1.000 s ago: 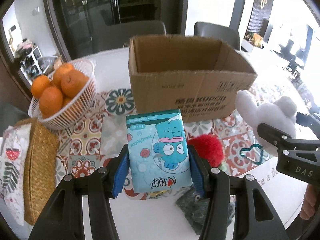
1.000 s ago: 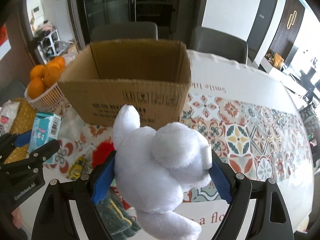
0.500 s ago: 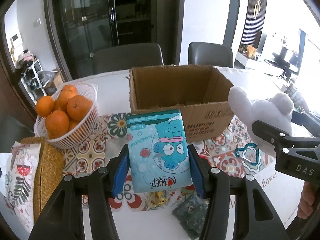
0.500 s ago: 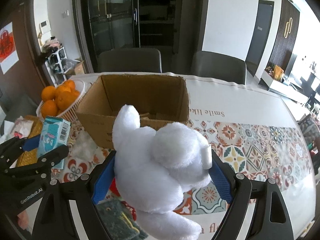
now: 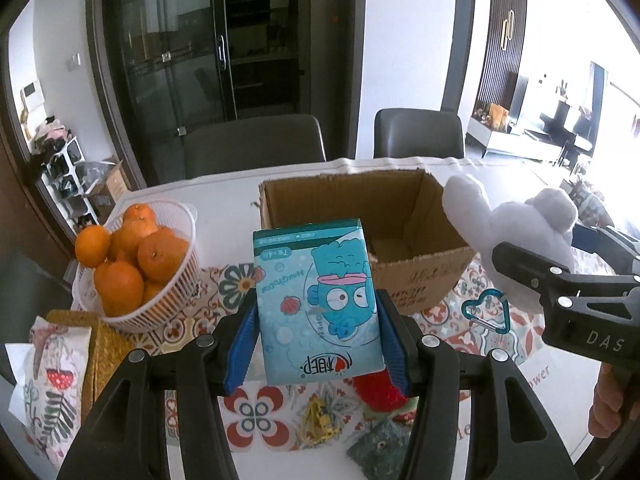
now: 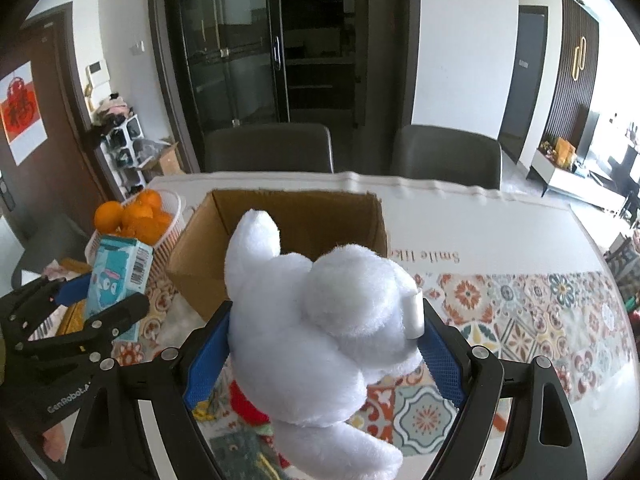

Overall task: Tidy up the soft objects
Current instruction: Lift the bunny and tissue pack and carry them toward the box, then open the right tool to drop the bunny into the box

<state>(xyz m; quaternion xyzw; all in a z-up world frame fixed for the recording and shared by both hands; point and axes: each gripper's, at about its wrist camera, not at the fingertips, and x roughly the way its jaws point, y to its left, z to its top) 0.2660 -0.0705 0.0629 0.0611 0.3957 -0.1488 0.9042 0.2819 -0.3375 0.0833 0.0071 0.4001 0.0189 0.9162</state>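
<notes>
Both grippers have risen since the earlier frames: the cardboard box now sits lower in each view and its inside floor shows, where before mostly the front wall did.

Left wrist view: the left gripper (image 5: 318, 338) has its blue pads pressed on the 2 sides of a teal tissue pack (image 5: 318, 304), held upright clear of the table. The cardboard box (image 5: 416, 280) lies behind it toward 1 o'clock, open-topped, and what shows of its floor looks bare. At 9 o'clock stands a white basket (image 5: 132, 316) of oranges (image 5: 120, 288). Below the pack, at 5 to 6 o'clock on the patterned cloth, lie a red plush item (image 5: 376, 394), a small yellow trinket (image 5: 318, 420) and a dark green pouch (image 5: 376, 450). A blue carabiner (image 5: 486, 314) rests at 3 o'clock.

Right wrist view: the right gripper (image 6: 324, 350) stands wide, its pads squeezing a white plush toy (image 6: 316, 328) that fills the centre. The box (image 6: 192, 264) is just behind it at 11 o'clock; the tissue pack (image 6: 120, 280) in the other gripper (image 6: 100, 304) shows at 9 o'clock.

As a judgement, the task is early: 2 soft things are lifted but neither is over the box, and the red plush and the pouch remain on the table.
</notes>
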